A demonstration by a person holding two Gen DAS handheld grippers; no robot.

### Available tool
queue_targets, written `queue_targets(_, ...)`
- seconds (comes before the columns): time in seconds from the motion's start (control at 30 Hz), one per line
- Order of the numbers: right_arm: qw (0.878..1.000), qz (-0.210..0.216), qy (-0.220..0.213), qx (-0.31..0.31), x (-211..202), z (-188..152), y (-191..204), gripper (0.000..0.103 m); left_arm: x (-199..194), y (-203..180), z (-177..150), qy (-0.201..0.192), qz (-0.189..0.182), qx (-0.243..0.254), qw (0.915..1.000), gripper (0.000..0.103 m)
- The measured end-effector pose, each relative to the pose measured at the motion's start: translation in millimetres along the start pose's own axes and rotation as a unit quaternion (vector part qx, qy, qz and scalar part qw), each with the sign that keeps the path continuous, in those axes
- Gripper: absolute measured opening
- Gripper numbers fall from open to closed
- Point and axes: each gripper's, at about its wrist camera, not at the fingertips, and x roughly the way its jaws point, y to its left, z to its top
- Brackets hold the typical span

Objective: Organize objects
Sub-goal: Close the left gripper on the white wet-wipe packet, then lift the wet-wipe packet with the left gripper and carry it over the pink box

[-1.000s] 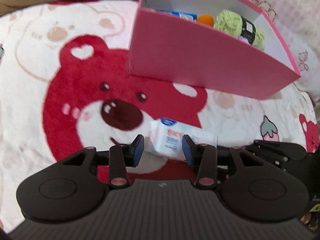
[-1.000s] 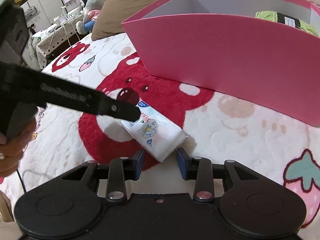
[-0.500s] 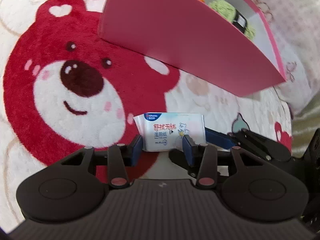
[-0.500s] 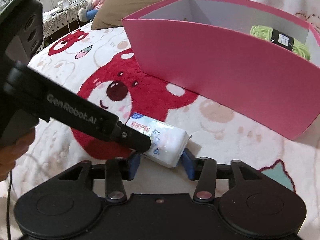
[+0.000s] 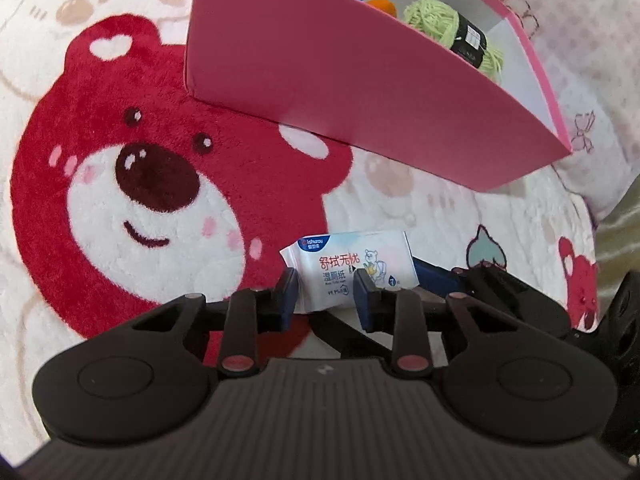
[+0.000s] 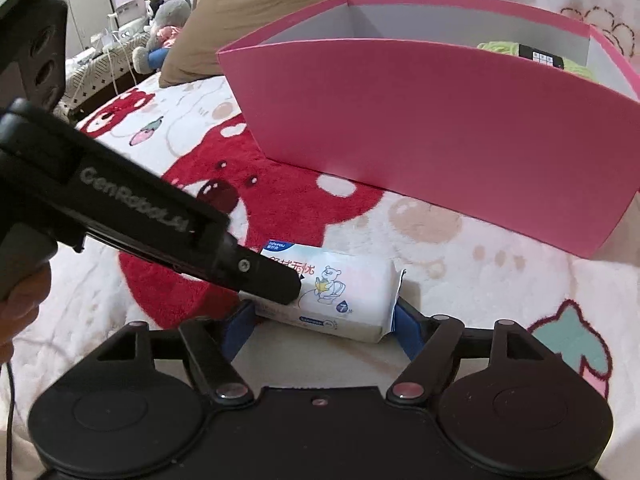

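A white wet-wipes pack [image 5: 352, 266] with a bear print is held just above the bear blanket, in front of the pink box [image 5: 360, 92]. My left gripper [image 5: 326, 294] is shut on the pack's near edge. In the right wrist view the pack [image 6: 344, 296] lies lengthwise between the jaws of my right gripper [image 6: 320, 324], whose blue pads sit at its two ends; the jaws are spread wide. The left gripper's finger [image 6: 264, 276] crosses over the pack there.
The pink box [image 6: 440, 120] holds a green yarn ball [image 5: 452, 32], an orange thing [image 5: 382, 4] and a blue item. A brown pillow [image 6: 280, 8] lies behind the box. Plush toys and furniture stand at the far left.
The right gripper's jaws have opened wider around the pack's ends. The left gripper stays shut on the pack, which has turned level, and the view has drawn back from the box.
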Motion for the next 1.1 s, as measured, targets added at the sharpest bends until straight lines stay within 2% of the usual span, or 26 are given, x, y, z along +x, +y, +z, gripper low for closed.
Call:
queue_targets(0.5, 0.999, 0.025, 0.005, -0.025, -27, 8, 13, 0.083, -34, -17, -6, 0.0, 0.006, 0.021, 0.9998, 0.039)
queue_targets(0.7, 0.999, 0.022, -0.014, -0.036, -43, 20, 22, 0.087, -43, -17, -11, 0.022, -0.021, -0.001, 0.9995, 0.039)
queue_targets(0.97, 0.998, 0.02, -0.02, -0.055, -58, 28, 30, 0.088, -60, -21, -17, 0.009, -0.03, -0.01, 0.9995, 0.039)
queue_targets(1.1, 0.997, 0.018, -0.017, -0.068, -63, 32, 35, 0.09, -79, -26, -12, -0.023, -0.022, 0.008, 0.9995, 0.039)
